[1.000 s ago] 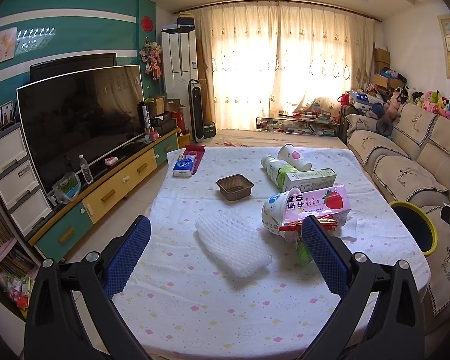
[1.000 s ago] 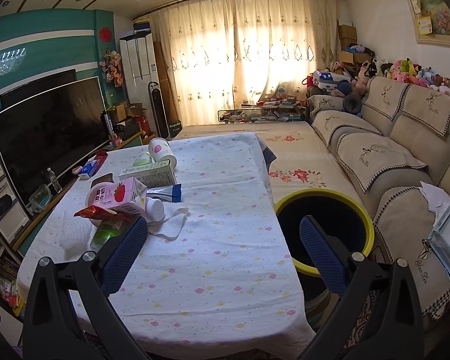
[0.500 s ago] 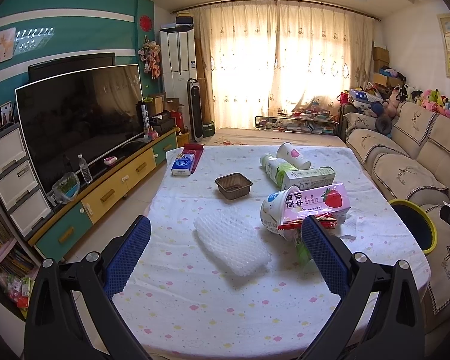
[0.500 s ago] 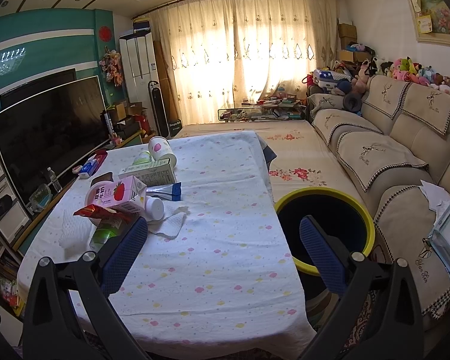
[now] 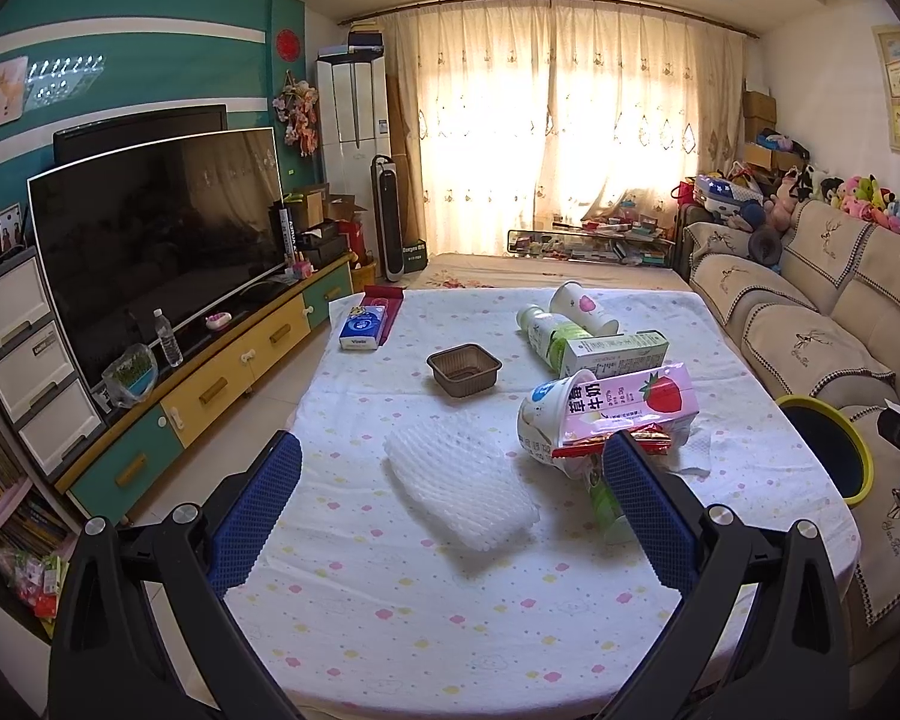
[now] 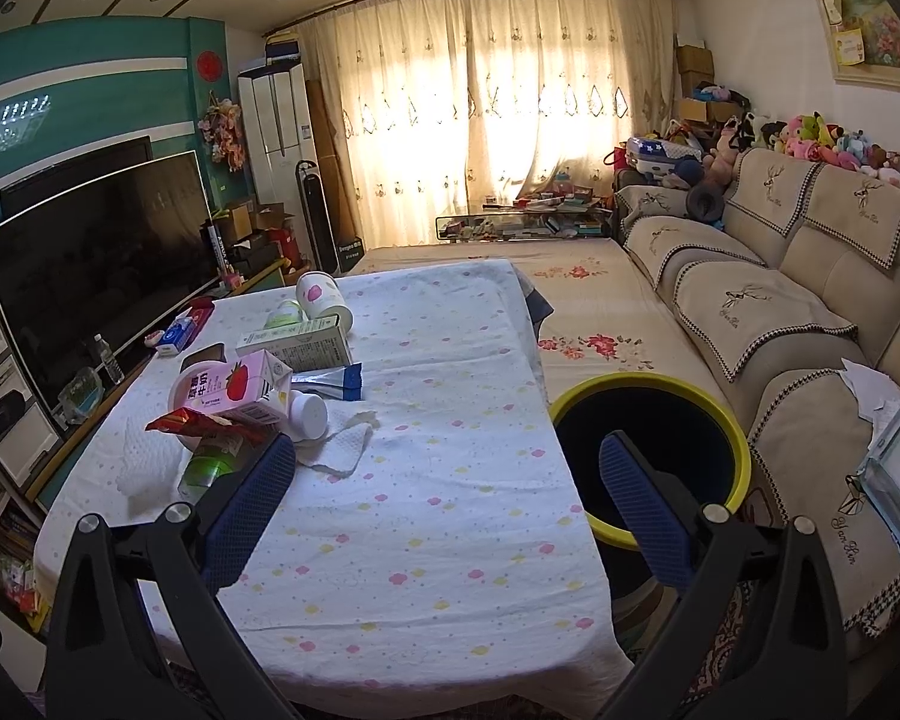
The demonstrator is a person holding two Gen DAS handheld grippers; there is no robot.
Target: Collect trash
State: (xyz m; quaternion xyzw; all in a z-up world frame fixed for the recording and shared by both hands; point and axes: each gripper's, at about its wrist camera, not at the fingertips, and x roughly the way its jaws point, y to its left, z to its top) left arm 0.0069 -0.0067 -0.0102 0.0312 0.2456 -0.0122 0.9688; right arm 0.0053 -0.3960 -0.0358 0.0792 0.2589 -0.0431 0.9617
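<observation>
Both the left tool [image 5: 450, 501] and the right tool [image 6: 447, 492] hang spread wide and empty above the bench [image 5: 450, 600]. The trash sits heaped toward the bench's middle: a pink strawberry milk carton [image 5: 630, 405] lying on a white tub [image 5: 540, 426], a red wrapper [image 5: 606, 444], and a white foam net [image 5: 459, 480] lying flat beside them. A yellow-rimmed bin [image 6: 654, 450] stands just beside the bench.

The green bottle [image 5: 603, 495] lies half hidden behind the left claw's finger [image 5: 645, 513].
</observation>
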